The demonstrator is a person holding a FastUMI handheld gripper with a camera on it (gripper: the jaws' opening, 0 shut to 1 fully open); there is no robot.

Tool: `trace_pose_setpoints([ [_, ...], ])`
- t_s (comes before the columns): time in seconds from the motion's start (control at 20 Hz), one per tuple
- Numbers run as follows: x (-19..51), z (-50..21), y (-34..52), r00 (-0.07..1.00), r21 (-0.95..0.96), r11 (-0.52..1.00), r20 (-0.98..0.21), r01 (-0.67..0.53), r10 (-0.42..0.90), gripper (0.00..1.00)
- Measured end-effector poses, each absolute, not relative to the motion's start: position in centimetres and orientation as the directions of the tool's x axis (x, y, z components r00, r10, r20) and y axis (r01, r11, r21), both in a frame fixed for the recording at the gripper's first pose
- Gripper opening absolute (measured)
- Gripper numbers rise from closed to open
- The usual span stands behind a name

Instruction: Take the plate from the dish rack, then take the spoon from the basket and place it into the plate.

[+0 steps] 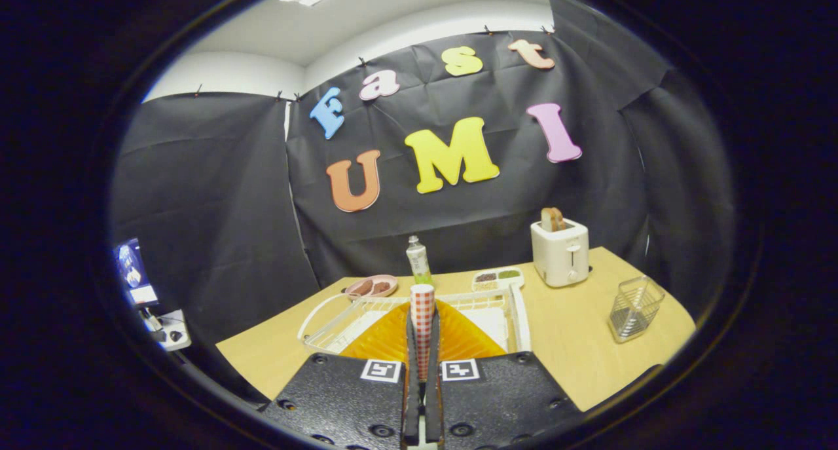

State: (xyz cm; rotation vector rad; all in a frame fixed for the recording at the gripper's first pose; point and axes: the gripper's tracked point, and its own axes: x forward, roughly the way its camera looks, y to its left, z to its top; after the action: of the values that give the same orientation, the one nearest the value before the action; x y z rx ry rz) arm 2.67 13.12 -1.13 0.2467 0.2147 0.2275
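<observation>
Fingers (422,306) pinch ribbed orange plate (393,338).

No readable text; square coded markers (381,370) on claw body.

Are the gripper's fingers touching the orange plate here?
Touching. The gripper view shows the gripper shut on the orange plate's rim, above the white dish rack.
</observation>
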Motion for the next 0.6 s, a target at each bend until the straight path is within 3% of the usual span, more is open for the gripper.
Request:
trace_pose_setpoints([
  [0.6, 4.2, -6.0, 20.4, 0.929, 0.28, 0.933, -0.223, -0.228, 0.294, 0.14],
])
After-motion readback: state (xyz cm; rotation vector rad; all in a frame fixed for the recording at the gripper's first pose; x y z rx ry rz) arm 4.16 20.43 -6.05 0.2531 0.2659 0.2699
